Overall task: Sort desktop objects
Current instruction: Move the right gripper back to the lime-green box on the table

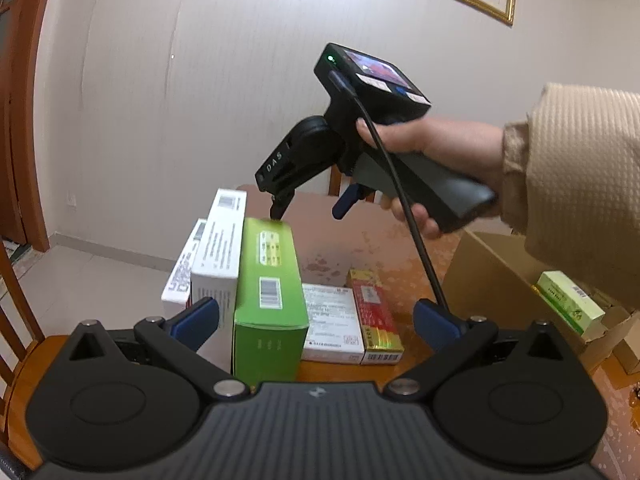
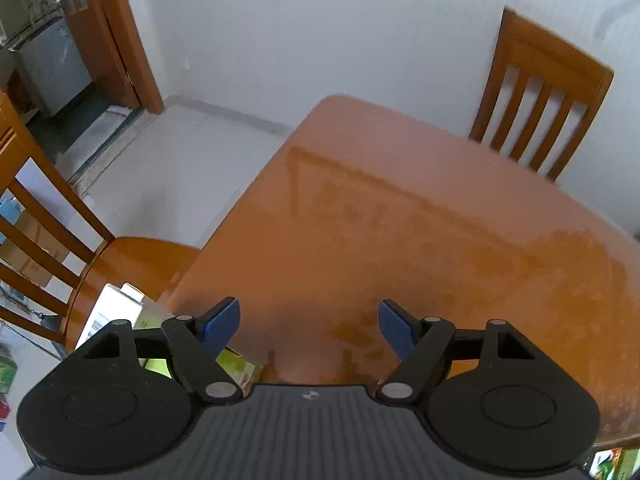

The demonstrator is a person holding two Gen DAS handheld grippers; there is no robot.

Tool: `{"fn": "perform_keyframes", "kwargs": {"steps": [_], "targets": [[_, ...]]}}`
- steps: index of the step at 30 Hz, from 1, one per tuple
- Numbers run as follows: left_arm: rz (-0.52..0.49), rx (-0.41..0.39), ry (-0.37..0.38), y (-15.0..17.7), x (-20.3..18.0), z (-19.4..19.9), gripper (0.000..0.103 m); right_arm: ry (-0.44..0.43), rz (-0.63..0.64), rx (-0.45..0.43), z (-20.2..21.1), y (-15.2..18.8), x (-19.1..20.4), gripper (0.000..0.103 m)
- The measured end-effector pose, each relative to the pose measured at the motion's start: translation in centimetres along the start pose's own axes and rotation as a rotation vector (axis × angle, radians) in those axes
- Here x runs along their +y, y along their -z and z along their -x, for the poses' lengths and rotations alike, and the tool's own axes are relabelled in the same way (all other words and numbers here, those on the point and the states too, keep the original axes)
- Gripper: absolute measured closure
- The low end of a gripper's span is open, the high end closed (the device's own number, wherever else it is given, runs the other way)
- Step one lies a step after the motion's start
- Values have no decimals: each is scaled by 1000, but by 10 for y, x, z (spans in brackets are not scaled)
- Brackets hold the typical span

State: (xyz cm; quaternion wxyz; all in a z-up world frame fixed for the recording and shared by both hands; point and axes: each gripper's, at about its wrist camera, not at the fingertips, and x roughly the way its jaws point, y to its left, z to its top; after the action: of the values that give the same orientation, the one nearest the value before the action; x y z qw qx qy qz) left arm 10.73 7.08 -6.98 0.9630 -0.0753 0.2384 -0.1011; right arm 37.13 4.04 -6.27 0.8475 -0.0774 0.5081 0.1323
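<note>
Green box (image 1: 269, 304), upright on the table (image 1: 332, 248), between a white box (image 1: 218, 256) to its left and flat boxes (image 1: 332, 322) to its right. Judged a light, stiff carton with slick print; best pinched across its narrow faces near the top. Right hand-held gripper (image 1: 306, 210) hangs over the green box's far end, jaws spread and empty; left hand-held gripper (image 1: 314, 320) likewise spread, the green box between its pads, untouched. The white box crowds the left pad; an open cardboard carton (image 1: 492, 268) stands well right.
</note>
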Motion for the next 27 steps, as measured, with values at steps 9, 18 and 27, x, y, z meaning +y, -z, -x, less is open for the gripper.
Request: {"fn": "perform_keyframes", "kwargs": {"steps": [9,18,27], "targets": [[-4,75,31,10,1,-12,0,7,33,85,-17,-8,5,22],[39,133,57,19,7,-27,0,-13,48,98,-17,-11,6,12],[13,156,53,28,6,-22,0,-25,88,127,-8,-8,7,12]]}}
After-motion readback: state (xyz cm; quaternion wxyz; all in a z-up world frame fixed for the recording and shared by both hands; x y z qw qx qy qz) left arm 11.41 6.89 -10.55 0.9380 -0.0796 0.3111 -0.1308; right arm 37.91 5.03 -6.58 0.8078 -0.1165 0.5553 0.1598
